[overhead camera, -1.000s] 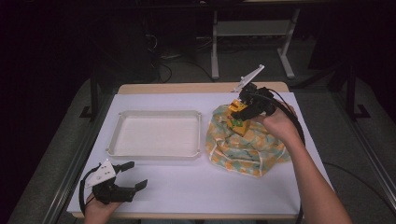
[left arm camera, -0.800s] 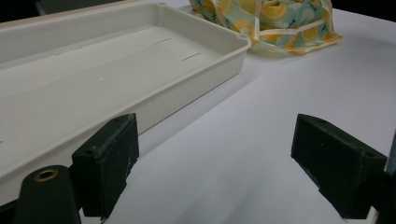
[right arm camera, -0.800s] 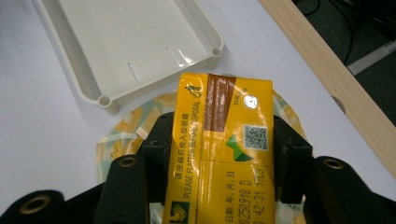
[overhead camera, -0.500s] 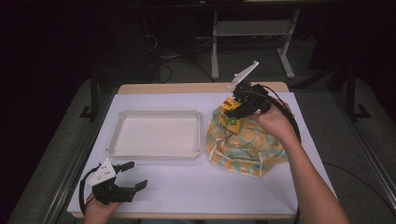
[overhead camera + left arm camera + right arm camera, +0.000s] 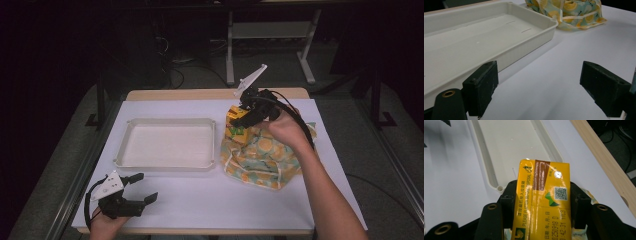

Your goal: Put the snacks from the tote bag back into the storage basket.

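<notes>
Nearby, white tray (image 5: 169, 145), patterned bag (image 5: 260, 160) beside it

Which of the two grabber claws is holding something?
The right gripper, up over the flowery cloth bag. It pinches a yellow drink carton. The left gripper rests open with nothing between its jaws.

We see a white tray (image 5: 169, 145) lying on the white table (image 5: 210, 200). Just beside the tray is a patterned cloth bag (image 5: 260, 157).
</notes>
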### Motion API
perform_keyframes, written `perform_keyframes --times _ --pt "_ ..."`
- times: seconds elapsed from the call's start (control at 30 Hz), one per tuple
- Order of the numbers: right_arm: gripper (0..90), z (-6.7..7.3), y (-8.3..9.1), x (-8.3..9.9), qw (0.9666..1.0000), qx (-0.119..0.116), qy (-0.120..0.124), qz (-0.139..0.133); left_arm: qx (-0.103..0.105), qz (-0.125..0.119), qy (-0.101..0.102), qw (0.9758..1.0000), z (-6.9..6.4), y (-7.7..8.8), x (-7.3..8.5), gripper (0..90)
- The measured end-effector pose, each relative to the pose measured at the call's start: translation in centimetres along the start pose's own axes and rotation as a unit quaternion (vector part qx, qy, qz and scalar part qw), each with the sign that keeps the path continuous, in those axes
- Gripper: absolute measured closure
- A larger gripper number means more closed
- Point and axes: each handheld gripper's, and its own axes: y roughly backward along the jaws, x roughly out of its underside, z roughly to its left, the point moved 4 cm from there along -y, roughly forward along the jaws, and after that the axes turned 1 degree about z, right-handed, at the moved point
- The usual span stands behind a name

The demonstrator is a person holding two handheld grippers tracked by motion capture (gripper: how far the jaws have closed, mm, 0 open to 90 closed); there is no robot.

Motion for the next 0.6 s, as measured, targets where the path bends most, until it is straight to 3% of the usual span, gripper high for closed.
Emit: perform_keyframes --times 0.6 --pt "50.1 1.3 -1.7 -2.3 0.9988 -0.033 0.034 -0.007 -0.002 0.003 -0.002 1.0 0.2 0.2 0.0 14.8"
